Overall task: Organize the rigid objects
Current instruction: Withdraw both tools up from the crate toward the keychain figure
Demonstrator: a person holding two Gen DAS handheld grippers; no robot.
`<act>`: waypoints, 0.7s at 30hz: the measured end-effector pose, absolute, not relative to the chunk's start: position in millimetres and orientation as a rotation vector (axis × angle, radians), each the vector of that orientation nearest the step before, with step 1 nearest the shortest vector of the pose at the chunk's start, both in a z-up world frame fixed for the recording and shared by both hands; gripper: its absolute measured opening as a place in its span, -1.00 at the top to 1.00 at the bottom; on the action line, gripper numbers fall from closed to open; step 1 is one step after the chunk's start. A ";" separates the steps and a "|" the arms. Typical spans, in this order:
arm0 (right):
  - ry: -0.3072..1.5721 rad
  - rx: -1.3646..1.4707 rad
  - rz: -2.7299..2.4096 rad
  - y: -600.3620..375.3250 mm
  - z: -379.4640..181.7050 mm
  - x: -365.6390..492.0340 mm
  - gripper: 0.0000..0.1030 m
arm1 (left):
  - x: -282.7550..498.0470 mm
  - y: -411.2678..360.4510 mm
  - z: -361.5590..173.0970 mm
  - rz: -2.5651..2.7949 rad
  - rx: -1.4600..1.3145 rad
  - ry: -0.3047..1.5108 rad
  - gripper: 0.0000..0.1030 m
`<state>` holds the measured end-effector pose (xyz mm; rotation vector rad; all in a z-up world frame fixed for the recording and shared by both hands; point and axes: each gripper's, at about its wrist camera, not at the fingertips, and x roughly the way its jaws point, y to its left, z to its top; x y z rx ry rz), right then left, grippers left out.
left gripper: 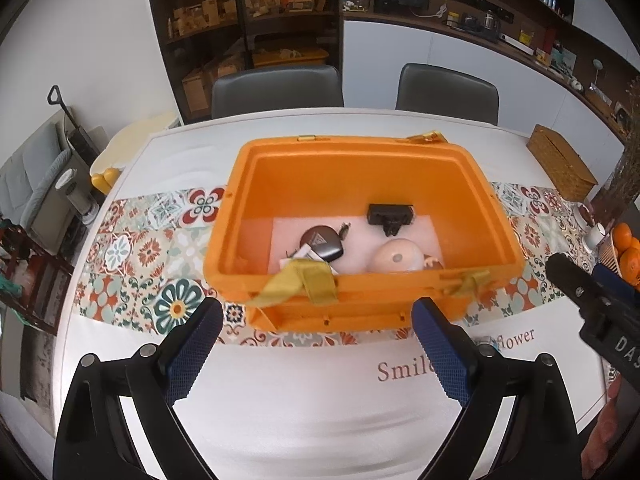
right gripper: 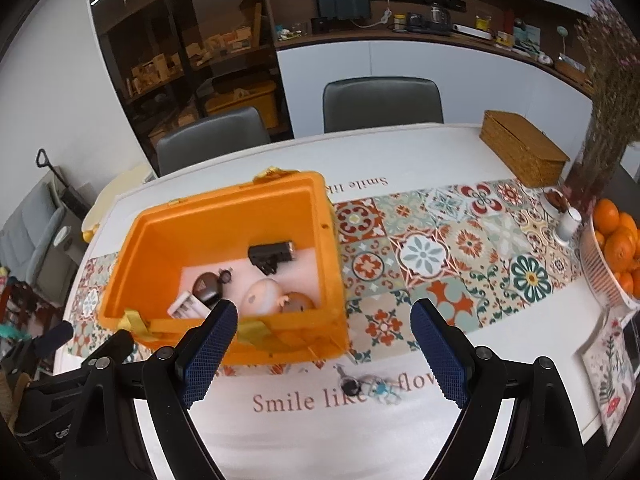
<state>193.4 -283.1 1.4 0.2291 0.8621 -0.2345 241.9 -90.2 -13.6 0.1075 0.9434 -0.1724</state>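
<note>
An open orange box [left gripper: 496, 216] [right gripper: 332, 280] stands on the table. Inside lie a black clip-like device [left gripper: 390, 216] [right gripper: 270, 256], a dark round tag with a key [left gripper: 322, 242] [right gripper: 208, 286], a pale round toy [left gripper: 396, 258] [right gripper: 262, 294], a brown piece [right gripper: 298, 302] and a white card [right gripper: 186, 306]. A small key ring with a blue charm [right gripper: 368, 386] lies on the cloth in front of the box, between my right fingers. My left gripper [left gripper: 318, 340] is open and empty before the box. My right gripper [right gripper: 324, 344] is open and empty above the key ring.
A wicker box [left gripper: 560, 162] [right gripper: 522, 148] stands at the far right. A bowl of oranges [right gripper: 612, 248], a small white cup [right gripper: 568, 224] and a vase of dried flowers [right gripper: 604, 120] stand at the right edge. Two grey chairs [left gripper: 276, 86] stand behind the table.
</note>
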 end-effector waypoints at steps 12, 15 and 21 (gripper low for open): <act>0.917 0.274 -0.255 -301.4 -43.5 167.2 -0.71 | 221.1 -109.7 -39.7 -0.171 0.115 0.946 -0.88; 0.929 0.276 -0.256 -304.0 -53.5 164.3 -0.71 | 220.5 -115.2 -49.7 -0.170 0.127 0.967 -0.88; 0.950 0.293 -0.267 -308.9 -75.1 159.9 -0.70 | 221.7 -125.1 -72.8 -0.162 0.150 1.003 -0.88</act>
